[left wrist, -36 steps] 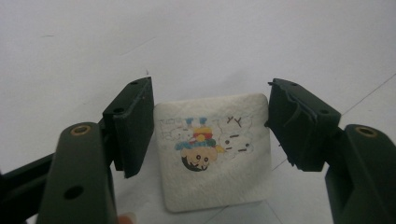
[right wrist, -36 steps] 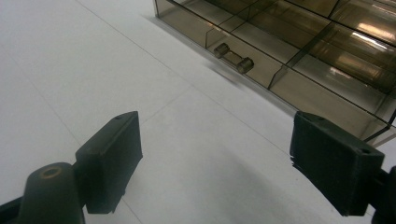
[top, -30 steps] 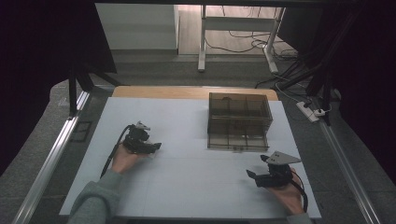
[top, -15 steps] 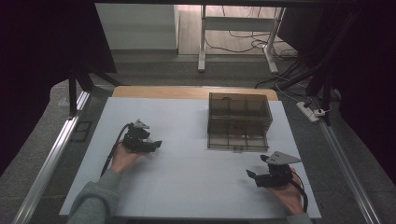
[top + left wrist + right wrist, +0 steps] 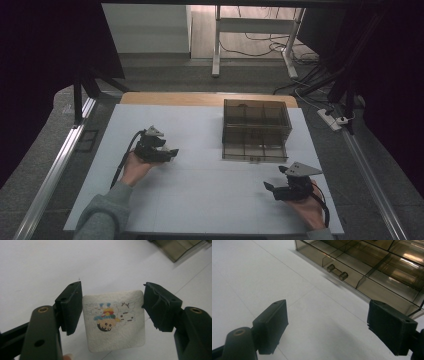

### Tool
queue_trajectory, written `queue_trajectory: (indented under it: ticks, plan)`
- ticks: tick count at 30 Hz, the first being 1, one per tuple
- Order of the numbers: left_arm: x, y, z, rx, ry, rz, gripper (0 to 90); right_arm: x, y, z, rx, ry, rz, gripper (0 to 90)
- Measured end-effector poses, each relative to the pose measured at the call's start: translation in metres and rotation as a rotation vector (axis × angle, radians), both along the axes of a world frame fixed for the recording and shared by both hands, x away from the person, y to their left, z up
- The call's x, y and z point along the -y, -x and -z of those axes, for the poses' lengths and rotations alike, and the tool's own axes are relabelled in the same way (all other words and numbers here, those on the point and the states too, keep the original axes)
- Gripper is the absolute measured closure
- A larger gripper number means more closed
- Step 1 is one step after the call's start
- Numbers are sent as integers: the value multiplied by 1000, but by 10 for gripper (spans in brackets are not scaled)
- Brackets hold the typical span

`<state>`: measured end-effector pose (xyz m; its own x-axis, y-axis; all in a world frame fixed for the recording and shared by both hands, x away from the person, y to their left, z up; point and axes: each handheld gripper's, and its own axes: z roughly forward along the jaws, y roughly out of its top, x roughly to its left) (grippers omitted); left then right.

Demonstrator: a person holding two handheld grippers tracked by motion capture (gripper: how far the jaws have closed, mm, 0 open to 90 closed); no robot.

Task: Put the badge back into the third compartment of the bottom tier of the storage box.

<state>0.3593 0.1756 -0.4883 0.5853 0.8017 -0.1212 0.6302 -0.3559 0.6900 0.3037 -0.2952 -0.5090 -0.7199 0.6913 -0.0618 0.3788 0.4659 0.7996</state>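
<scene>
Barely anything's moved: left gripper (image 5: 111, 306) has crept slightly forward, jaws now bracketing the small cartoon tile (image 5: 113, 320) on the table (image 5: 210, 200), loosely. Looks light, stiff; I'd pinch its side edges. Right gripper (image 5: 334, 327) gapes wide, empty.

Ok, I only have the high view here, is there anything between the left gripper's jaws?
Observer: Yes. The left gripper has a small white square card with a cartoon print between its jaws; I cannot tell whether it is clamped.
Operator: And the right one?
Observer: The right gripper is open with nothing between its jaws, facing the brown box.
Operator: Does that box have a handle?
Observer: Yes, a small bar handle on its near front wall.
</scene>
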Motion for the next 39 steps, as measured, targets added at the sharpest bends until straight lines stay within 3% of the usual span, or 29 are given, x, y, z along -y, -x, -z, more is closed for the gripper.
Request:
queue_trajectory:
  ticks: [21, 39]
  plan:
    - [43, -6, -13, 28, 20, 97, 333, -1, 0, 1, 0, -1, -10, 167]
    - [95, -22, -20, 39, 64, 222, 333, -1, -1, 1, -2, -5, -9, 167]
